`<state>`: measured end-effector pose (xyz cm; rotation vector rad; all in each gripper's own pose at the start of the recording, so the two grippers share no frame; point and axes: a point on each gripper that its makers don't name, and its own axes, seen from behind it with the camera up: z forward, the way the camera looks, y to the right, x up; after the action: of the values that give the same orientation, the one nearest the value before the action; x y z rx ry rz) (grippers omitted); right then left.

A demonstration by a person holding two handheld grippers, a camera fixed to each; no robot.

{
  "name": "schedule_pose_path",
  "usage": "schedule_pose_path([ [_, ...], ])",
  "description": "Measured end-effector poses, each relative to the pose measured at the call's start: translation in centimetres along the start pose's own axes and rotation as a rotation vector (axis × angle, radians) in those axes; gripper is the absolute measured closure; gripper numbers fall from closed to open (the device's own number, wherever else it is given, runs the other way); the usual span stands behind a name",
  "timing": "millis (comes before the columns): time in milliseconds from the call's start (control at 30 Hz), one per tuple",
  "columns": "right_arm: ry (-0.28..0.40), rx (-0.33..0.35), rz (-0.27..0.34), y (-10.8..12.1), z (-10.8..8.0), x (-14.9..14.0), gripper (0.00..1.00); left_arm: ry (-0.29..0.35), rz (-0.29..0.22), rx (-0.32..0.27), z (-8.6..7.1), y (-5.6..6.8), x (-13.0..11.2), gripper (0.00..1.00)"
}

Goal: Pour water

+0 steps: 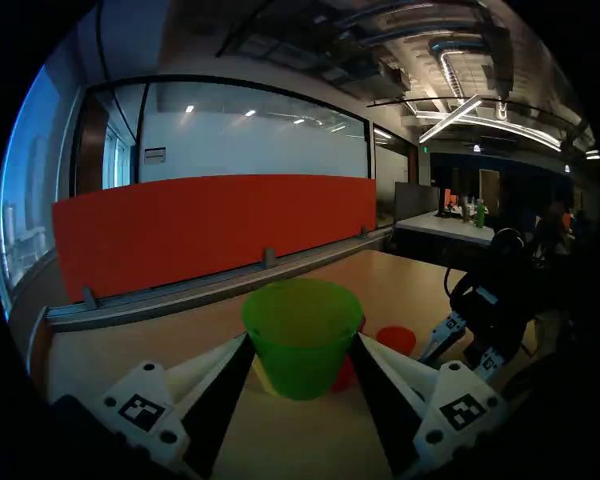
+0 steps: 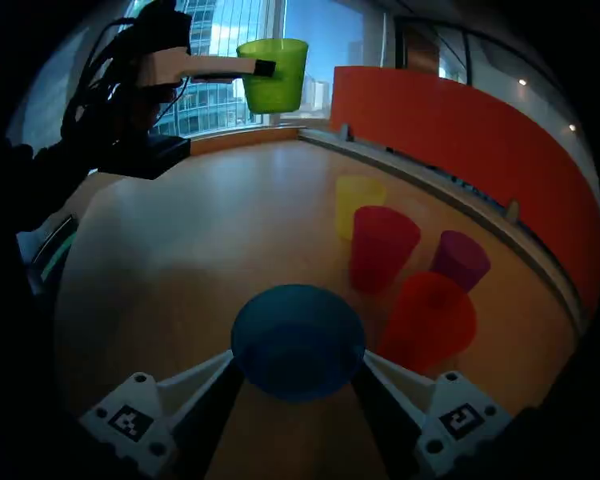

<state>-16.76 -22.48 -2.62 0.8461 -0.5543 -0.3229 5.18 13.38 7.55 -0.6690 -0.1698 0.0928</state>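
Two cups are off the tabletop (image 2: 180, 240), one in each tool. The left tool (image 1: 302, 342) has narrowed onto the green cup (image 1: 302, 320), a finger pressed against each side of its wall about halfway down. From the right gripper view, that cup hangs upright, high over the far side of the wood and in front of the windows (image 2: 220, 32). The right tool (image 2: 298, 358) grips the blue cup (image 2: 298, 340) the same way, low and close over the near part of the tabletop. That cup is seen almost end-on, so I cannot tell whether either cup holds water. Four more stand clustered to one side, well apart from both tools: a yellow cup (image 2: 358, 200), a red cup (image 2: 380, 248), a purple cup (image 2: 460, 260) and an orange cup (image 2: 428, 320), near the orange partition (image 2: 476, 136). These look like thin plastic tumblers, light when empty, smooth and tapered. I would expect the walls to give under a hard squeeze and the cup to slide in a loose grip. A hold across the middle of the wall seems the sensible place. It leaves the rim free for pouring, and water would add weight and make any tilt livelier.
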Motion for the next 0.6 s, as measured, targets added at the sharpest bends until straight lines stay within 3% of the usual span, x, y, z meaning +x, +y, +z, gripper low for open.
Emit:
schedule_pose_path([
  [267,0.03,-0.016,0.018,0.3,-1.1,0.6,0.14,-0.005,0.002,0.005,-0.4,0.0,-0.3,0.18],
  [600,0.124,-0.043,0.057,1.2,-4.6,4.4,0.14,0.006,0.005,-0.005,-0.7,1.0,-0.6,0.18],
])
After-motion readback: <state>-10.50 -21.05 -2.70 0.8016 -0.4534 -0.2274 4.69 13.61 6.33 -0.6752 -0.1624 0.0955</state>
